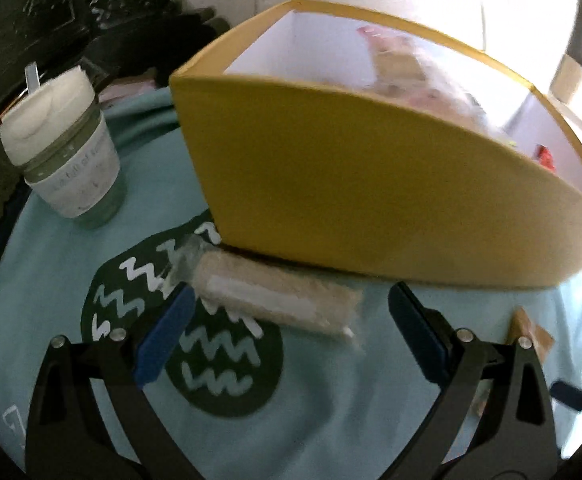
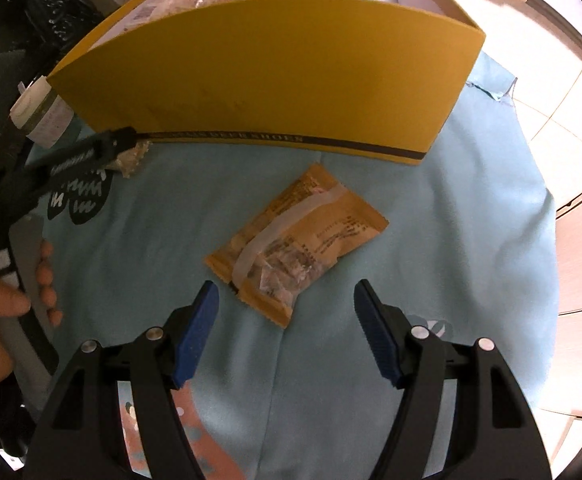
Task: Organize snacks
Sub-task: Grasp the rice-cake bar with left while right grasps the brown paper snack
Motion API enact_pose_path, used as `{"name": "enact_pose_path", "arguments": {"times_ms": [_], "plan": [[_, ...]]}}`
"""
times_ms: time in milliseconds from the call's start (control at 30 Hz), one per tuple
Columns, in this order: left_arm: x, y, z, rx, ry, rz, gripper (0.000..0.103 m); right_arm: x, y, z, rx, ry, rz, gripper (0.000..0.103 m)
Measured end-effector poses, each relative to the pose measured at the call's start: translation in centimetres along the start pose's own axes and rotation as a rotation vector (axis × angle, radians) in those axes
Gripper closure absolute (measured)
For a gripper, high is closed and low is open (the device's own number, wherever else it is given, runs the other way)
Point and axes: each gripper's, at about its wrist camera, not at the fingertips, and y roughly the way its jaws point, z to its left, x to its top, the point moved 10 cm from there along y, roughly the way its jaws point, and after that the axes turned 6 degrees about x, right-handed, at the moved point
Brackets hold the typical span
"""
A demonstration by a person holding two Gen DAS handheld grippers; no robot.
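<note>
Left wrist view: the left gripper (image 1: 291, 312) hovers with fingers spread wide over a clear-wrapped beige snack bar (image 1: 275, 294). The bar lies flat on the teal cloth (image 1: 51, 280), its long axis running from upper left to lower right, just beside the yellow box (image 1: 371, 184) wall. A white-lidded jar (image 1: 65, 152) stands at left.

Right wrist view: the right gripper (image 2: 287, 316), fingers also wide apart and holding nothing, faces an orange snack packet (image 2: 297, 244) (lying diagonally, lower left to upper right) on open cloth, well apart from the box.
</note>
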Motion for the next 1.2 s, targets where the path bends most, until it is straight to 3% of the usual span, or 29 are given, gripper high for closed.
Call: {"name": "enact_pose_path", "arguments": {"times_ms": [167, 267, 400, 667, 867, 967, 1033, 1067, 1133, 1200], "plan": [[-1.2, 1.7, 2.1, 0.045, -0.066, 0.053, 0.002, -0.3, 0.8, -0.3, 0.004, 0.005, 0.011, 0.033], [-3.2, 1.6, 2.8, 0.055, -0.048, 0.102, 0.002, -0.3, 0.8, -0.3, 0.006, 0.016, 0.006, 0.033], [-4.3, 0.4, 3.9, 0.063, -0.057, 0.067, 0.002, 0.0, 0.8, -0.1, 0.012, 0.020, -0.007, 0.033], [-1.7, 0.5, 3.1, 0.040, -0.091, 0.039, 0.002, 1.1, 1.0, 0.6, -0.002, 0.074, -0.018, 0.032], [-0.3, 2.2, 3.0, 0.099, -0.117, 0.046, 0.002, 2.8, 2.1, 0.0, -0.057, 0.138, -0.024, 0.031], [-1.1, 3.3, 3.7, 0.107, -0.120, 0.084, 0.002, 3.0, 3.9, -0.3, -0.093, 0.151, 0.024, 0.013], [-1.2, 3.1, 3.1, 0.094, -0.045, 0.050, 0.009, 2.9, 4.4, 0.4, -0.097, 0.089, 0.028, 0.008], [-1.2, 2.8, 2.7, 0.067, -0.013, 0.023, 0.012, 2.9, 4.5, 0.6, -0.118, 0.054, 0.026, 0.010], [-1.6, 1.8, 1.4, 0.021, 0.049, -0.020, 0.037, 2.9, 4.2, 1.1, -0.125, 0.021, -0.001, 0.020], [-2.1, 1.2, 1.2, -0.001, 0.071, -0.047, 0.045, 2.9, 3.6, 1.4, -0.114, 0.010, -0.027, 0.046]]}}
